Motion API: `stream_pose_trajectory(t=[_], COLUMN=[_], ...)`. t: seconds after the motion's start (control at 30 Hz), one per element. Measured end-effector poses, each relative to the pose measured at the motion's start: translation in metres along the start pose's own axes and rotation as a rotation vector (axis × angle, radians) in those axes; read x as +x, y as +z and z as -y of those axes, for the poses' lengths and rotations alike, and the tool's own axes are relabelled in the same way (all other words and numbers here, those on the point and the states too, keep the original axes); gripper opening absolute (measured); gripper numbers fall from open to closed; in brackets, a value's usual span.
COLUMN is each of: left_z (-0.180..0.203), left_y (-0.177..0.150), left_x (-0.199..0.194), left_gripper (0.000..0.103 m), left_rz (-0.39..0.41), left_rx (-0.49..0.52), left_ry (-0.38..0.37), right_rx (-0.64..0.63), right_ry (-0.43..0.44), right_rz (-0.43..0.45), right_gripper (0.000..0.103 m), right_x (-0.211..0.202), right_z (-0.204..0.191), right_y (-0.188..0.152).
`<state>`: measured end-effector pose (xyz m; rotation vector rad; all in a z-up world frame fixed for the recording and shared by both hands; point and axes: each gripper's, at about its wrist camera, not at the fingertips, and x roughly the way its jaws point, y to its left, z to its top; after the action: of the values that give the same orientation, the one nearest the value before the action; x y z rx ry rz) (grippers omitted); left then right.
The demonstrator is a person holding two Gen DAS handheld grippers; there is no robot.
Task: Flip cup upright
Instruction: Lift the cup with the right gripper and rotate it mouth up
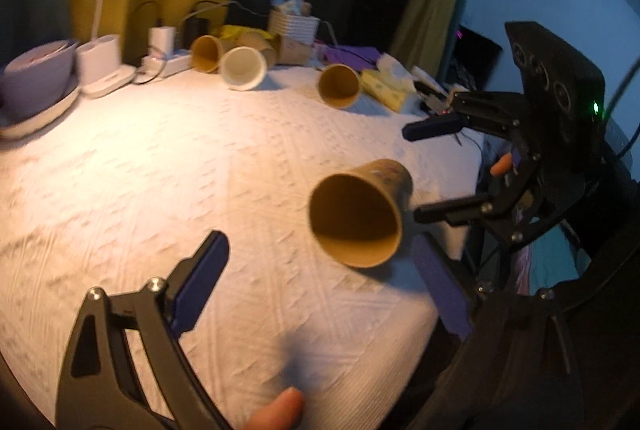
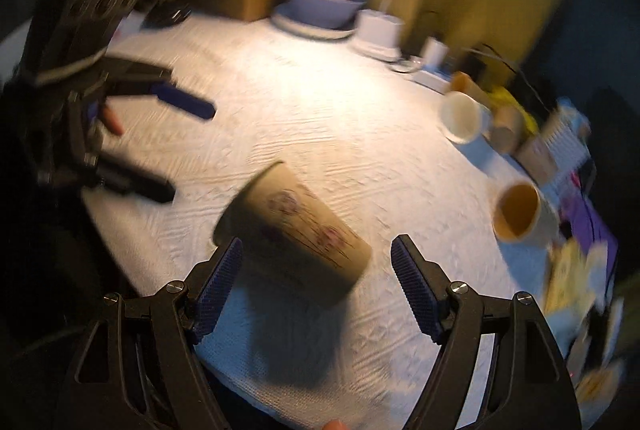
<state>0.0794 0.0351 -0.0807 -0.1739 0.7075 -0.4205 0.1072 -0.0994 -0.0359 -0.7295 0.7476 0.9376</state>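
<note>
**Cup on its side between open grippers**

Nearest the right wrist camera, the right gripper (image 2: 316, 266) is seen with its jaws spread wide, nothing held between them. The cup (image 2: 294, 230) lies on its side on the tablecloth (image 2: 320, 101), just ahead of and partly between those fingers, its base toward that camera and its mouth turned away. No contact between pads and cup can be made out; the picture is blurred. The wide spread is judged to be meant for taking the cup's body across its width.

The left gripper (image 1: 320, 278) is likewise open and empty, set on the mouth side of the cup (image 1: 360, 213), so that the brown interior is looked into directly. It is judged to be placed there either to steady the rim or to stay out of the way.

Beyond the cup, well apart, other cups (image 1: 240, 67) lie tipped over near the far edge of the table, beside a bowl (image 1: 36, 77).

The flip is not yet done; a grasp is judged to be the step in hand.
</note>
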Motion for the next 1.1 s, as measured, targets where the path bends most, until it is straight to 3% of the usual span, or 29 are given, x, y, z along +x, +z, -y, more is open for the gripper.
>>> stream_pose_trajectory(t=[0.1,0.57,0.87,1.1], left_z=[-0.011,-0.015,-0.020,-0.020], left_y=[-0.006,-0.029,-0.031,-0.029], left_x=[-0.007,-0.026,-0.037,-0.037], left_gripper=[0.094,0.094,0.094,0.094], left_rz=[0.012,0.046,0.076,0.072], left_rx=[-0.048,-0.116,-0.146,-0.138], left_ry=[0.032,-0.023,-0.032,-0.034], right_rx=[-0.107,-0.477,-0.564,-0.607], right_ry=[0.010,0.048,0.070,0.063], right_rz=[-0.051,-0.323,-0.416,-0.433], right_gripper=[0.079,0.079,0.079,0.073], right_x=[0.007,0.050,0.071,0.077], right_z=[-0.011,-0.042,-0.045,-0.046], right_y=[0.012,0.031,0.041,0.040])
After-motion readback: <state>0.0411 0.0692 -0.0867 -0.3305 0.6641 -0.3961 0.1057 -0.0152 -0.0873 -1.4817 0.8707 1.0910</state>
